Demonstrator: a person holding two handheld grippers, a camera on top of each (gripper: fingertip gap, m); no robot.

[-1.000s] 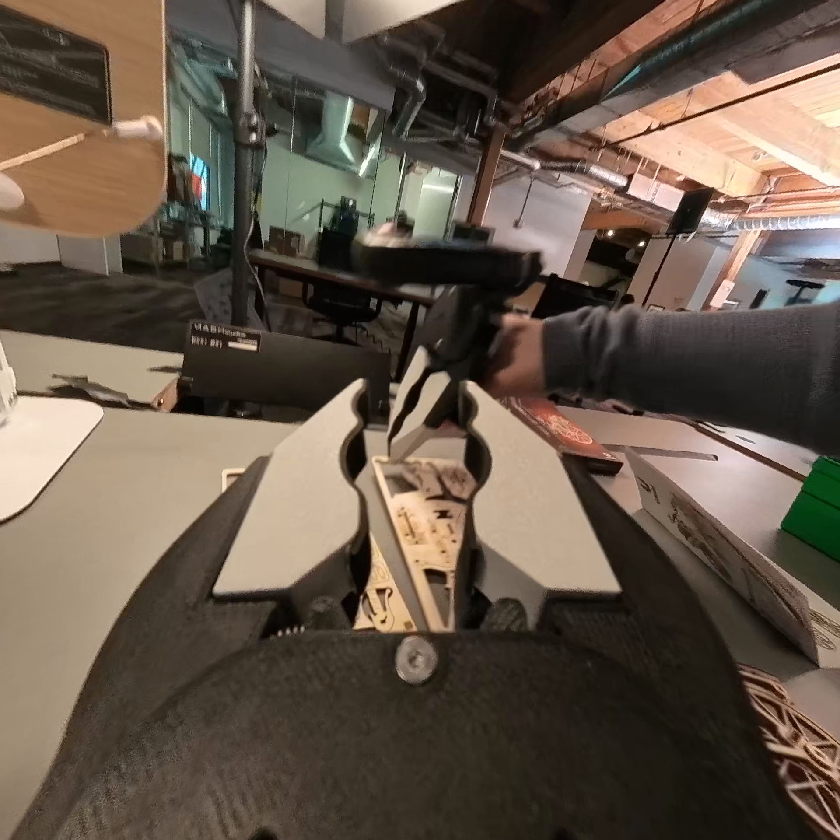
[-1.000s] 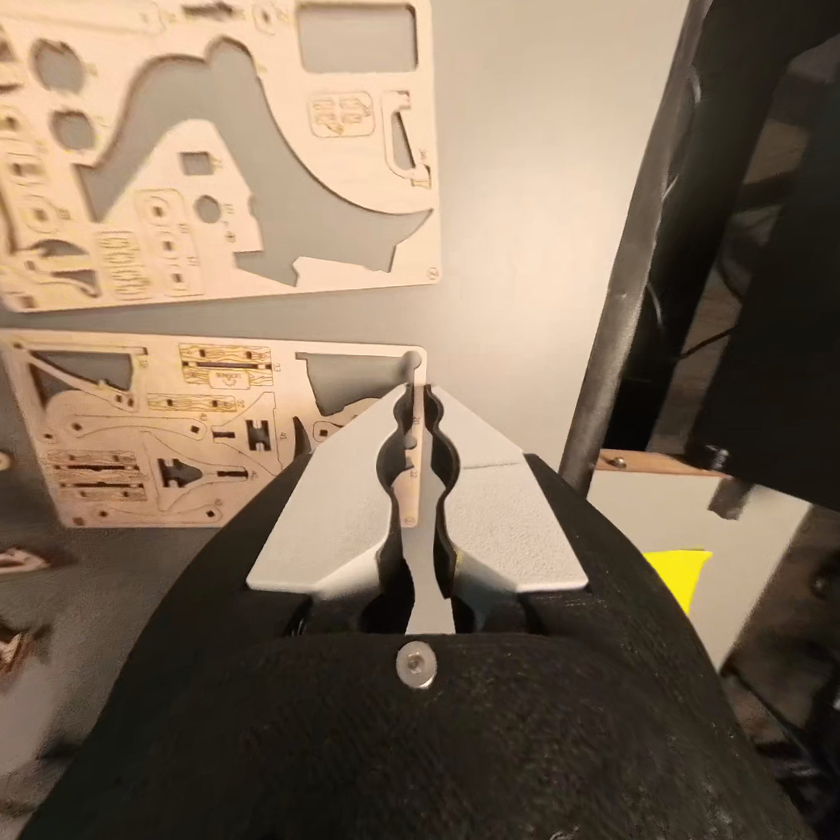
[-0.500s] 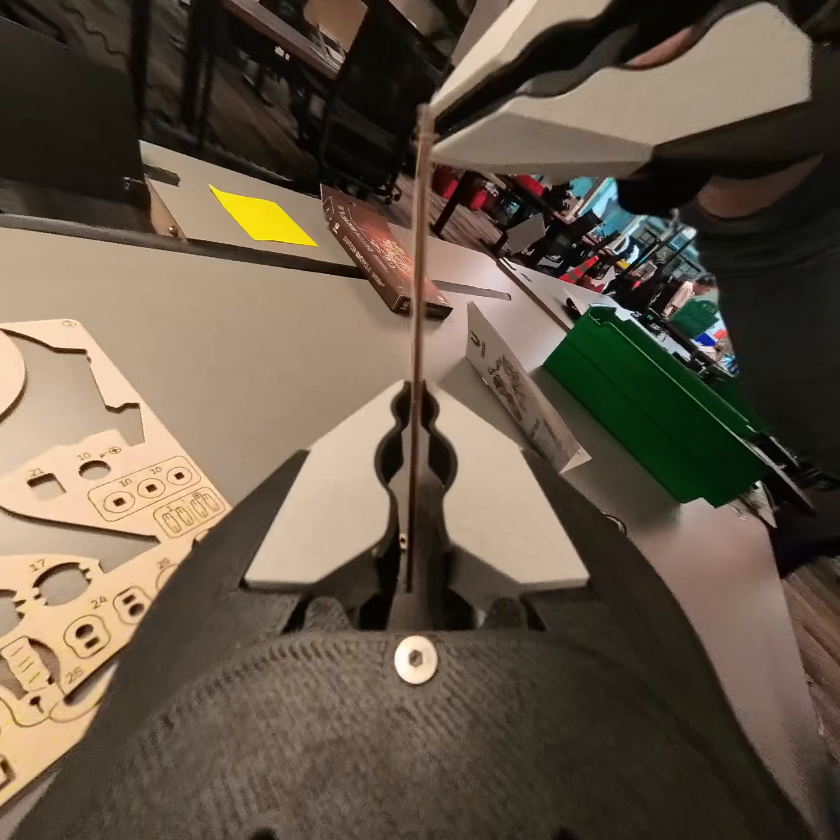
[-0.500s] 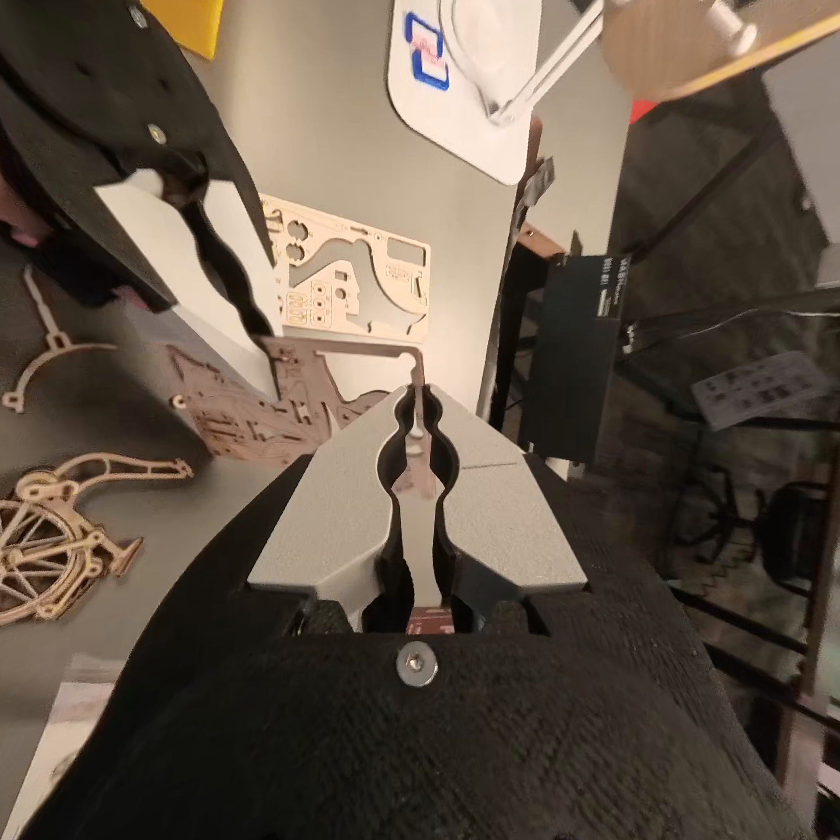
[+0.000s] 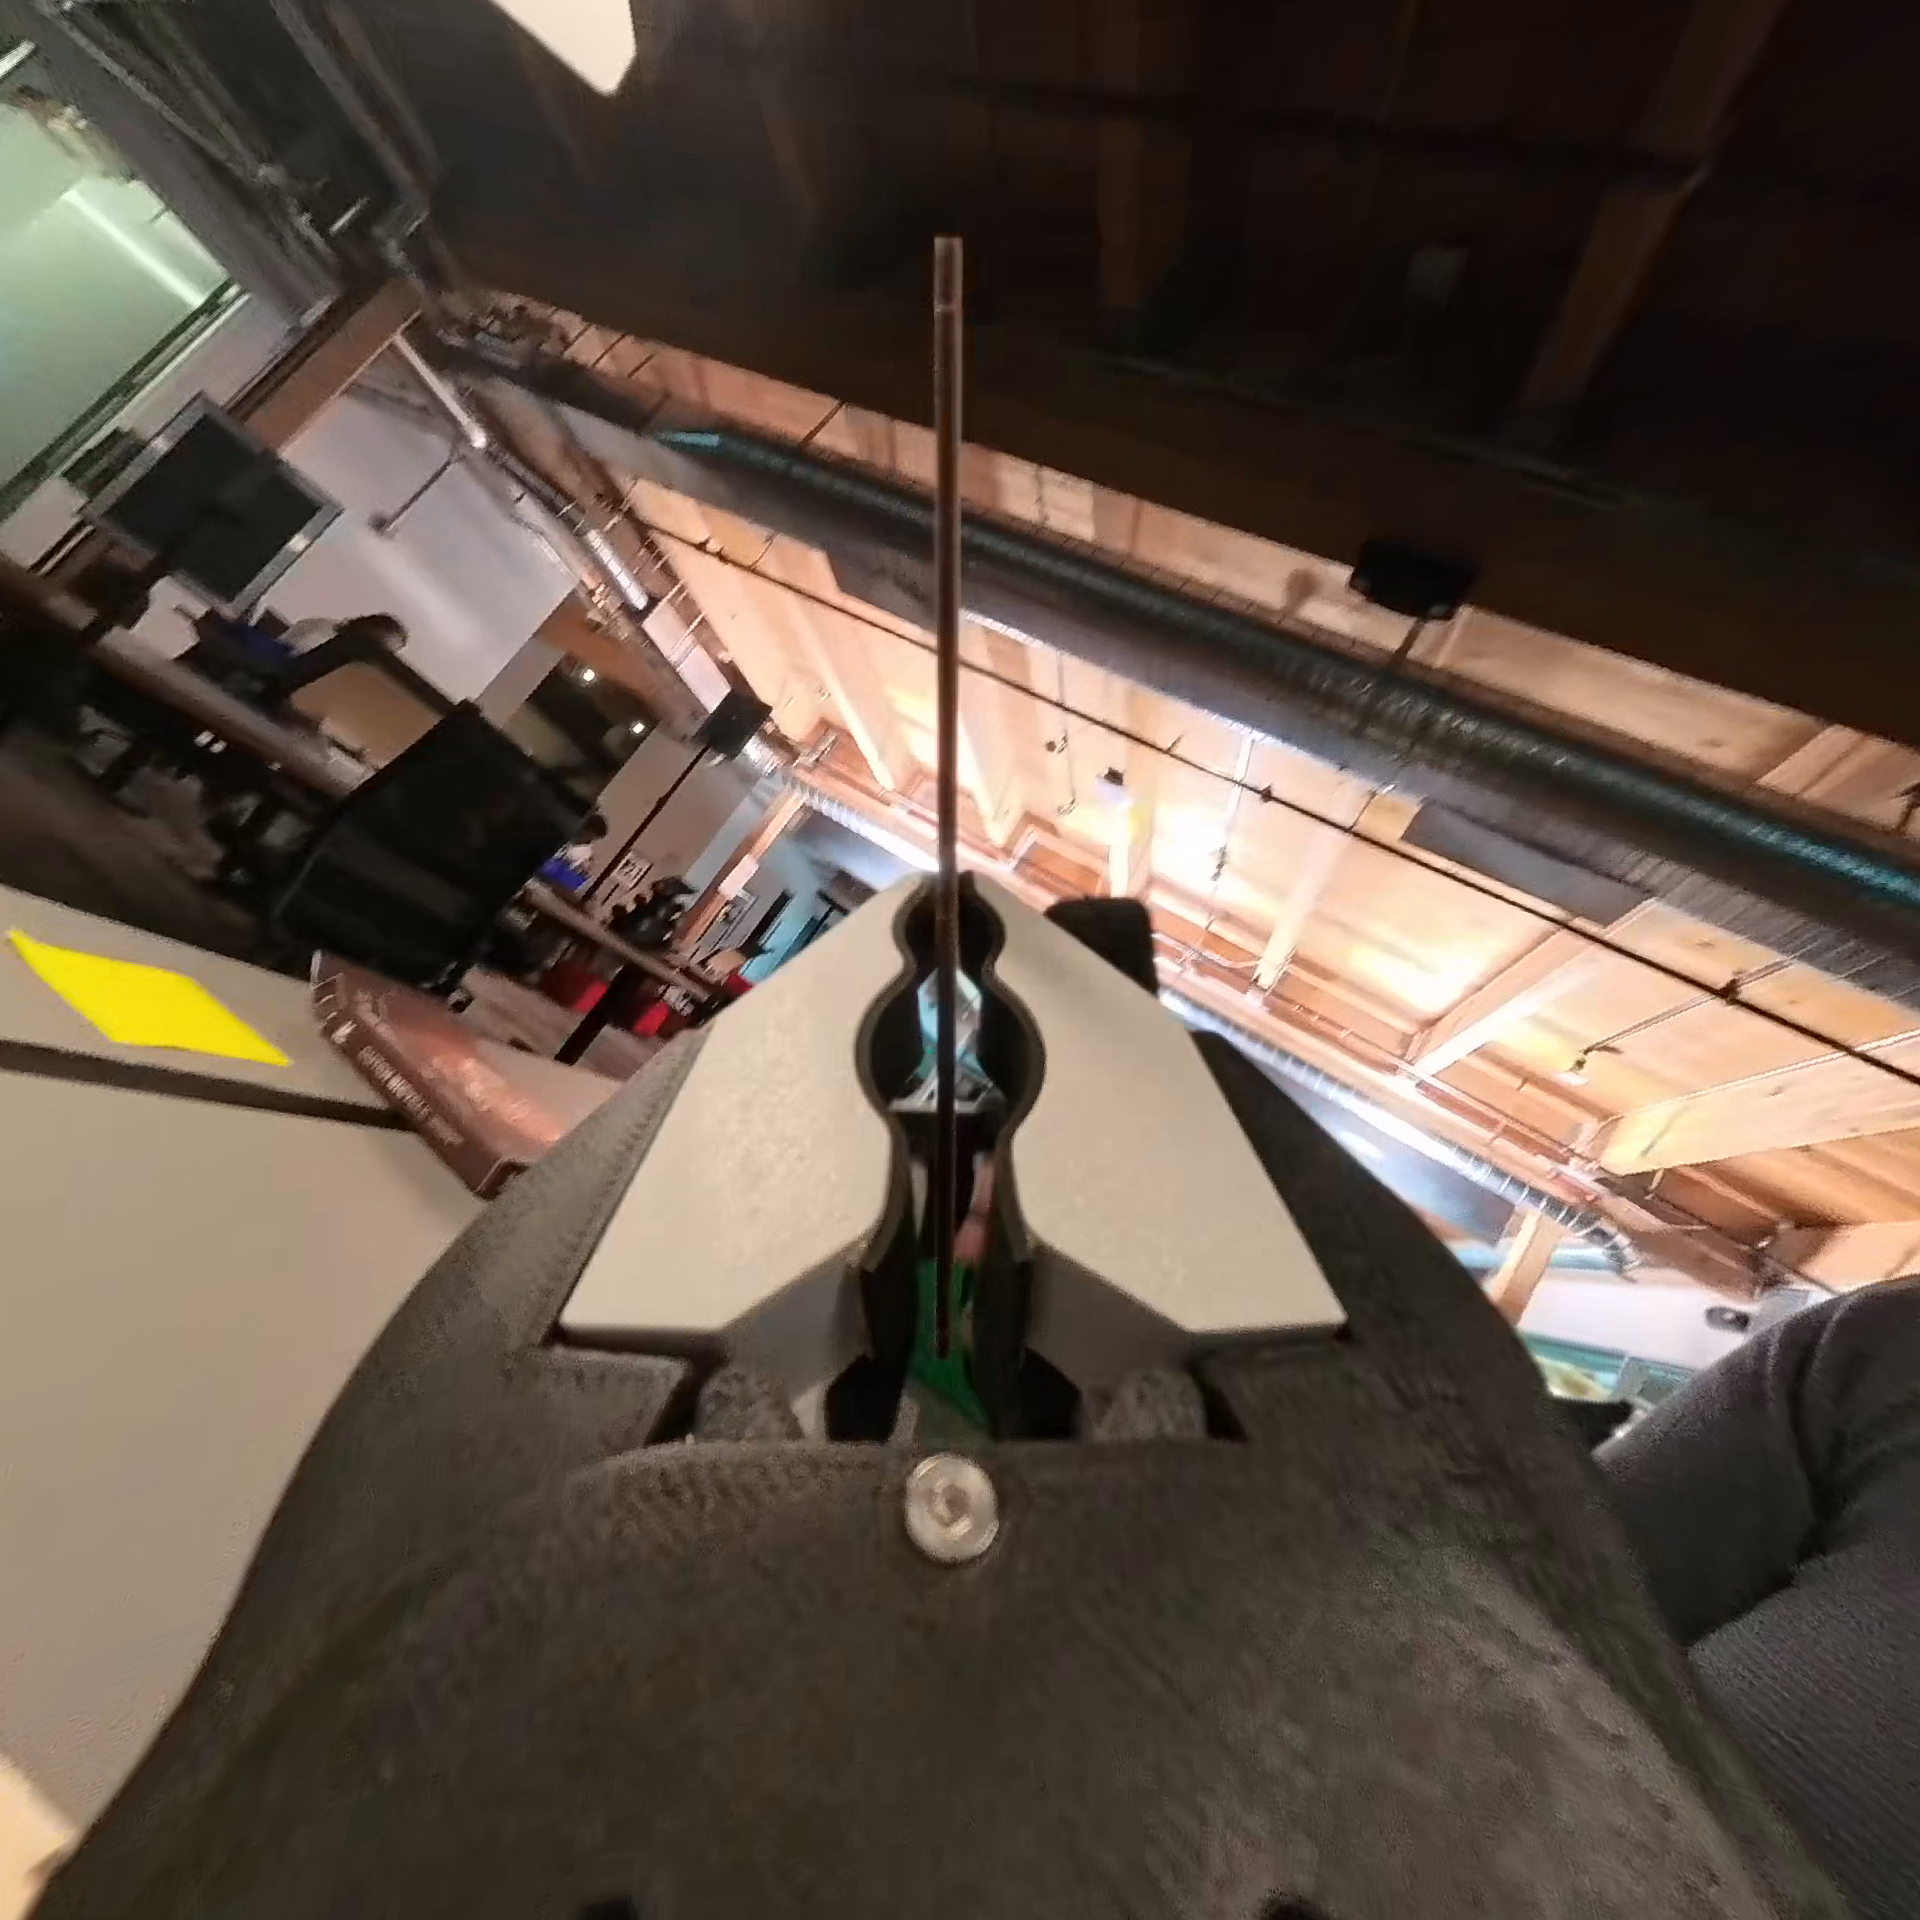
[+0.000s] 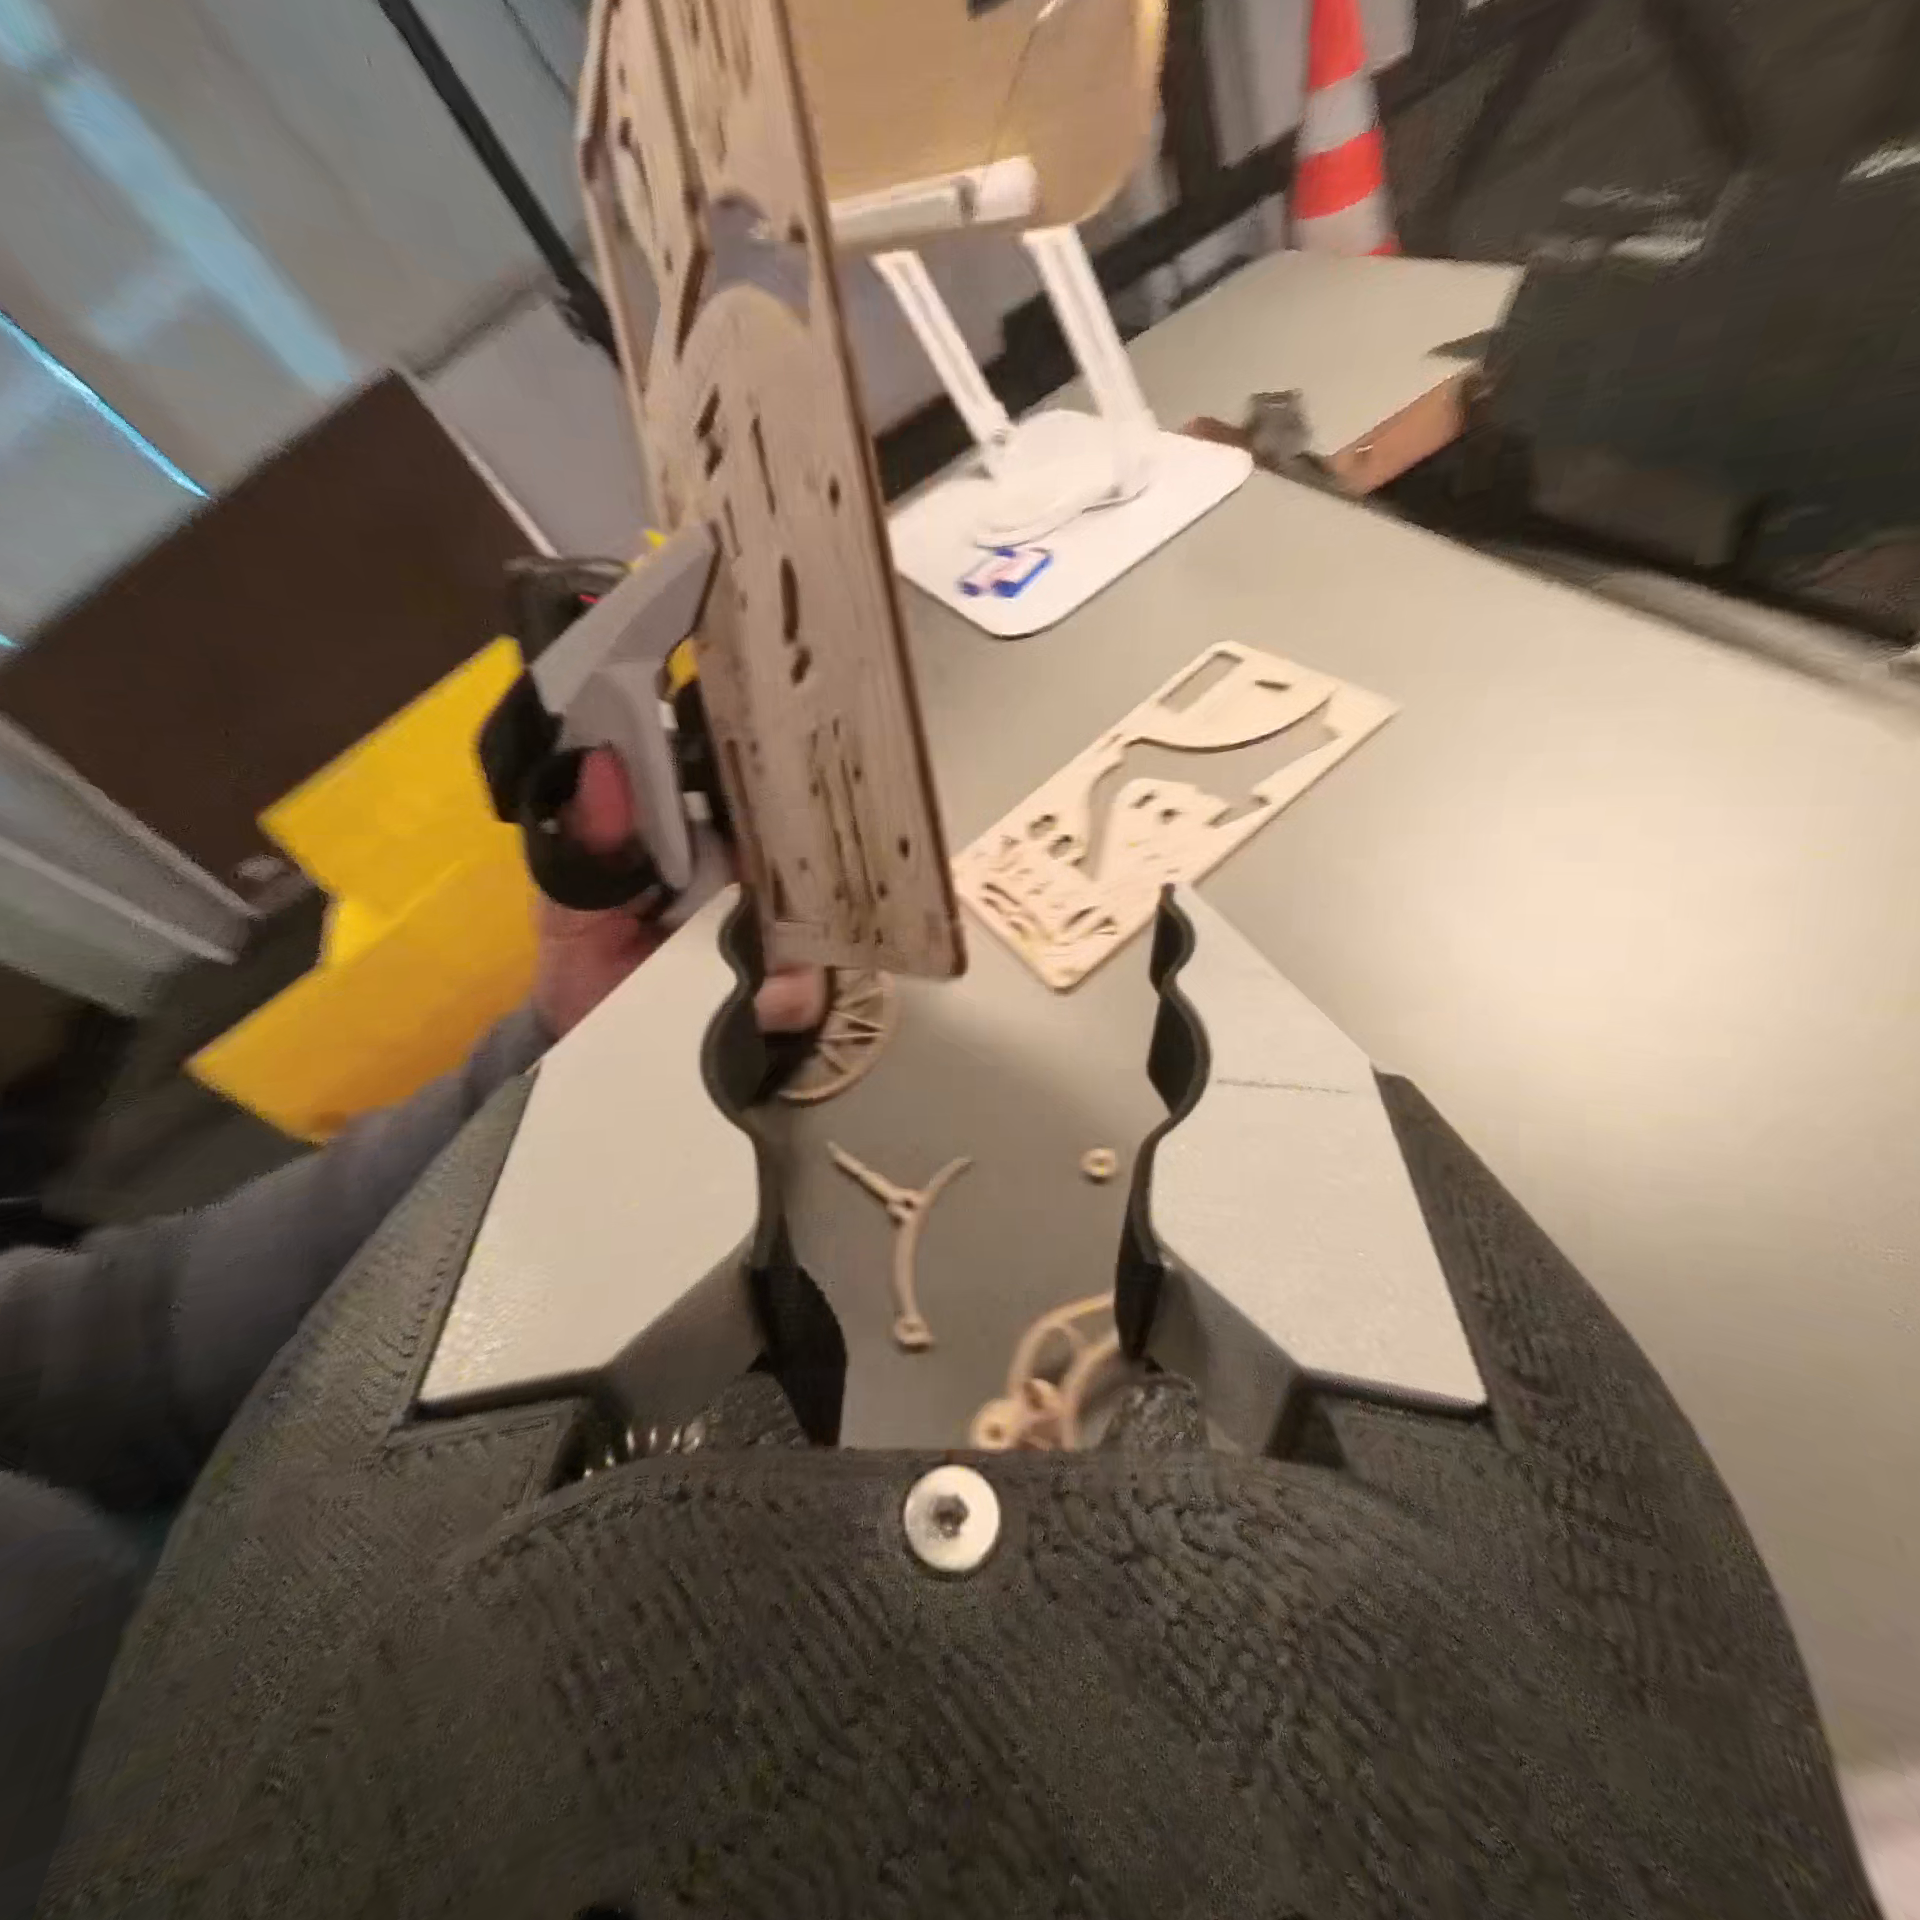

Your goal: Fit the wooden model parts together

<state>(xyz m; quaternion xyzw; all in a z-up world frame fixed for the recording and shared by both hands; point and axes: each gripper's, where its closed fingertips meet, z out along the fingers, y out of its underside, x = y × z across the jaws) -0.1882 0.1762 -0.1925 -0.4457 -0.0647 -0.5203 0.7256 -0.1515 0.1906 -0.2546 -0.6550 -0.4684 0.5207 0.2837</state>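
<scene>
My left gripper (image 5: 948, 896) is shut on a thin wooden parts sheet (image 5: 948, 582), seen edge-on and pointing up towards the ceiling. In the right wrist view the same sheet (image 6: 790, 623) stands upright in the air, held by the left gripper (image 6: 707, 561) on its left side. My right gripper (image 6: 956, 914) is open and empty, just below the sheet's lower corner. A second wooden sheet (image 6: 1174, 810) lies flat on the grey table (image 6: 1558, 883). Loose parts lie below the right gripper: a Y-shaped piece (image 6: 904, 1216), a small ring (image 6: 1098, 1162), a spoked wheel (image 6: 847, 1039) and a curved frame piece (image 6: 1049, 1361).
A white lamp stand (image 6: 1081, 530) is at the table's far side, with an orange cone (image 6: 1340, 135) behind. The left gripper's yellow handle (image 6: 384, 883) and a grey sleeve (image 6: 208, 1299) are at left. A yellow sheet (image 5: 145, 997) and dark box (image 5: 457, 1081) lie on the table. The gap from one gripper's tips to the other's is roughly 8 cm.
My right gripper has let go of the wooden sheet and opened. My left gripper keeps the sheet and has tilted it up towards the ceiling.
</scene>
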